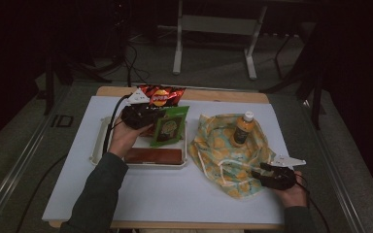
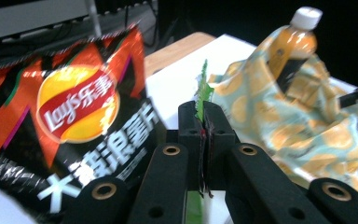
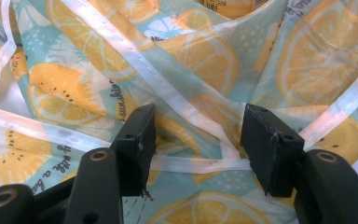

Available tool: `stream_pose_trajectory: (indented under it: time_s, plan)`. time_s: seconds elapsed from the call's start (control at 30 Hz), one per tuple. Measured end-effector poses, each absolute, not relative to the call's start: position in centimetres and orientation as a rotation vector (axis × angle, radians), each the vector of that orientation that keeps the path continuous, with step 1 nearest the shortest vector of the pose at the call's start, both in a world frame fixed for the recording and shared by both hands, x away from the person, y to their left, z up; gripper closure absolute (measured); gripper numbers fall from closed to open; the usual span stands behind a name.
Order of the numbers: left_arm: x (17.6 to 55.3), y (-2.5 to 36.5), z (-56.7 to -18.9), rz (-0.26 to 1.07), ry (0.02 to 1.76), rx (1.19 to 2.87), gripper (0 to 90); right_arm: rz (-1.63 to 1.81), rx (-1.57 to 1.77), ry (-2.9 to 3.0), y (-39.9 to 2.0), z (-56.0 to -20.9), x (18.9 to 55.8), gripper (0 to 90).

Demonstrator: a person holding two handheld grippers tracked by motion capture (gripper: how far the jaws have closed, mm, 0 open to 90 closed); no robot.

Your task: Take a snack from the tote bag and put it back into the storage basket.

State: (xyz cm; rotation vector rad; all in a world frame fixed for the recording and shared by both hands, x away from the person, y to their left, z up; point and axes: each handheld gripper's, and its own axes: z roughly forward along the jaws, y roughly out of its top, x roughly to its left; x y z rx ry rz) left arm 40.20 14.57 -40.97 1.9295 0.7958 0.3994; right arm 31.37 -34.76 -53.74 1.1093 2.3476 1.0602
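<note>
My left gripper [image 1: 156, 115] is shut on the upper left edge of a green snack packet [image 1: 170, 127], which hangs tilted over the white tray [image 1: 97, 141]. In the left gripper view the packet's thin green edge [image 2: 204, 88] sticks up from between the shut jaws of this gripper [image 2: 204, 119]. A red Lay's chips bag [image 1: 161, 95] [image 2: 74, 116] stands just behind. My right gripper [image 1: 261, 174] [image 3: 196, 140] stands open at the near right edge of a lemon-print fabric bag [image 1: 223, 155] [image 3: 205, 70]. A white strap [image 3: 191, 164] runs across the gap between its jaws.
An orange juice bottle [image 1: 243, 128] [image 2: 292, 46] with a white cap stands upright inside the fabric bag [image 2: 279, 121]. A brown bar [image 1: 153, 156] lies at the tray's front. A white mat [image 1: 175, 194] covers the table.
</note>
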Motion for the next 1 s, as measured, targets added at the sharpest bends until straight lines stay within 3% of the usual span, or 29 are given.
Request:
stream_pose_trajectory:
  time_s: [1.0]
  plan:
    - [42.1,15.2,-43.9,0.506,1.005,1.938,80.8,1.060,1.109,2.345,-34.7,-53.7,31.4,45.0]
